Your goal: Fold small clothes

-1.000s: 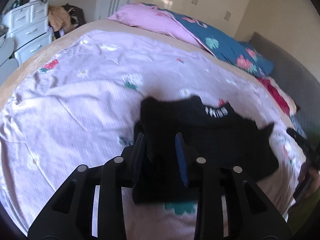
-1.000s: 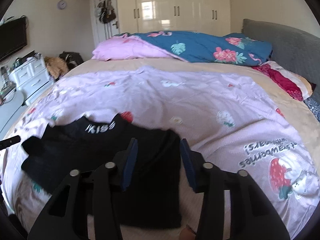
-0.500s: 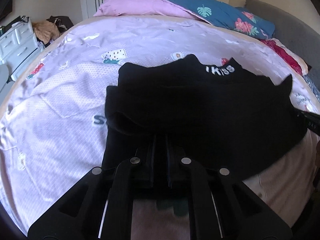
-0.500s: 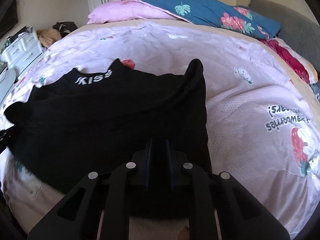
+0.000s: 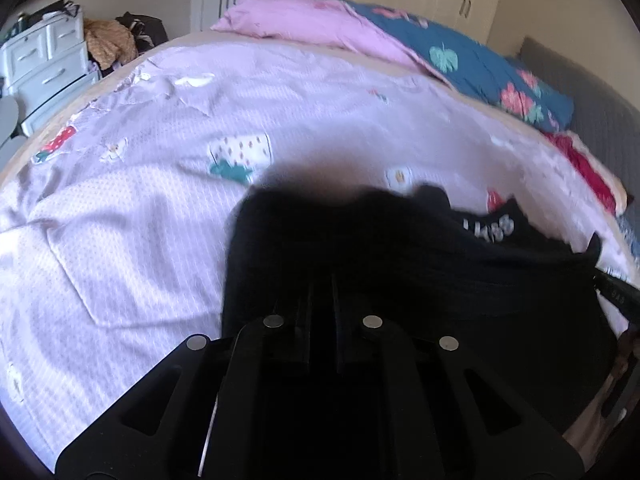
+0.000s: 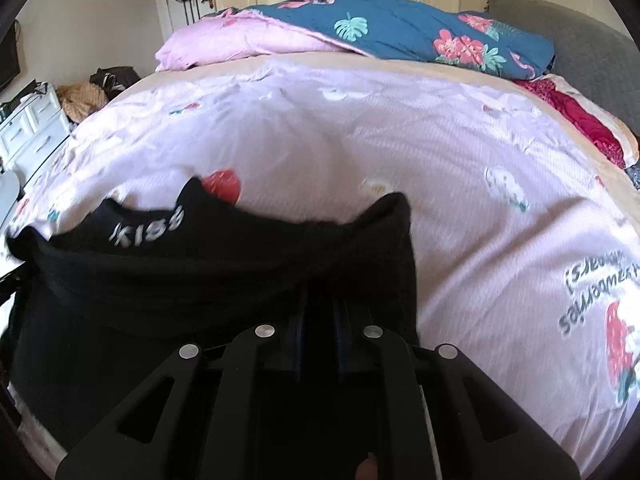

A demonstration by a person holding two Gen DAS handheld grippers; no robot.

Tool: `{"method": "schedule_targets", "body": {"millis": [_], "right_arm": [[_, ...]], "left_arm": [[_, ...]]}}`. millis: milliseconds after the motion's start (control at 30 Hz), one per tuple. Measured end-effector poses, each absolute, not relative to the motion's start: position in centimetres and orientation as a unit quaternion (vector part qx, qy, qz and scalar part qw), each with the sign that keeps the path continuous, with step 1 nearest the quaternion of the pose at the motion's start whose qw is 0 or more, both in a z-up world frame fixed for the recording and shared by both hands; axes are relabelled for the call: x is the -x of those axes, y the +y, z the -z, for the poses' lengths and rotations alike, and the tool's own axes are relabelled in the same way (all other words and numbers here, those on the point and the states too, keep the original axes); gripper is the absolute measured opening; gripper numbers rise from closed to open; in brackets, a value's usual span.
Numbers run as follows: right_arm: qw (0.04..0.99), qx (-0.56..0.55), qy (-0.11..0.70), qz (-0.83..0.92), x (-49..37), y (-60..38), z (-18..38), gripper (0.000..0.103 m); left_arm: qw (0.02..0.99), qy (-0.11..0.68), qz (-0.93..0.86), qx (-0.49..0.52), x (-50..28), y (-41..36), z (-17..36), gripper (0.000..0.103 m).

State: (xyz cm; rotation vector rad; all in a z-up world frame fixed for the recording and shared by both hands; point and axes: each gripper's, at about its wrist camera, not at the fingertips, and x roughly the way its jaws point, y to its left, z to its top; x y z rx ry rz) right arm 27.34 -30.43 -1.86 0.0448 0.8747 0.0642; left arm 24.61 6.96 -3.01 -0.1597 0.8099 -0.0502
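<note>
A small black top [image 5: 460, 280] with white lettering at its collar hangs over the near part of the pink bedspread [image 5: 160, 208]. My left gripper [image 5: 322, 292] is shut on the top's left edge, and the cloth bunches up dark and blurred just beyond the jaws. In the right wrist view the same black top [image 6: 180, 272] spreads to the left, with its collar lettering readable. My right gripper [image 6: 320, 308] is shut on the top's right edge, near a raised corner of cloth. The fingertips of both grippers are buried in black fabric.
A folded blue floral and pink quilt [image 6: 360, 28] lies at the far end of the bed [image 6: 400, 128]. White drawers [image 5: 44, 60] and a heap of bags stand at the left. A grey headboard [image 6: 580, 40] and red cloth [image 6: 580, 120] are at the right.
Both grippers closed onto the black top's side edges and then lifted it. The cloth has bunched and drawn closer to the cameras, and the left view is now blurred by motion.
</note>
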Motion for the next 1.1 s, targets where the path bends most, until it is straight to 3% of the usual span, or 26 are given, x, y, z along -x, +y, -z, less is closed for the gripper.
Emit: {"method": "schedule_targets", "body": {"millis": [233, 300, 367, 400, 467, 500, 533, 567, 633, 933, 1100], "right_arm": [[0.914, -0.032, 0.405, -0.011, -27.7, -32.4, 1.4, 0.013], [0.915, -0.028, 0.402, -0.003, -27.6, -33.2, 1.3, 0.032], [0.914, -0.025, 0.405, -0.003, -27.5, -33.6, 1.4, 0.047], [0.913, -0.025, 0.407, -0.004, -27.6, -33.7, 1.6, 0.047], [0.910, -0.031, 0.414, -0.012, -27.8, -33.8, 1.9, 0.045], [0.907, -0.040, 0.418, -0.022, -28.0, -33.9, 2.2, 0.039], [0.905, -0.049, 0.422, -0.030, -28.1, -34.0, 2.5, 0.032], [0.904, -0.051, 0.424, -0.033, -28.1, -33.9, 2.6, 0.014], [0.905, -0.052, 0.421, -0.040, -27.9, -33.7, 2.6, 0.008], [0.936, -0.085, 0.338, -0.046, -26.3, -34.3, -2.0, 0.006], [0.938, -0.063, 0.340, -0.029, -26.8, -33.9, -1.7, 0.006]], "left_arm": [[0.925, 0.360, -0.002, 0.123, -23.9, 10.7, 1.4, 0.032], [0.924, 0.359, -0.005, 0.132, -23.9, 11.3, 1.2, 0.038], [0.922, 0.363, -0.001, 0.136, -23.8, 11.6, 1.1, 0.051], [0.918, 0.373, 0.006, 0.132, -24.0, 11.4, 1.3, 0.065], [0.915, 0.386, 0.011, 0.120, -24.4, 11.0, 1.9, 0.067], [0.913, 0.391, 0.014, 0.114, -24.6, 10.8, 2.3, 0.067], [0.913, 0.393, 0.015, 0.107, -24.7, 10.6, 2.6, 0.064], [0.913, 0.395, 0.016, 0.099, -24.9, 10.3, 2.8, 0.057], [0.914, 0.395, 0.021, 0.090, -24.9, 10.0, 3.1, 0.004], [0.938, 0.334, 0.021, 0.089, -23.2, 10.8, -0.1, 0.002], [0.934, 0.346, 0.006, 0.091, -23.8, 11.2, 0.8, 0.003]]}}
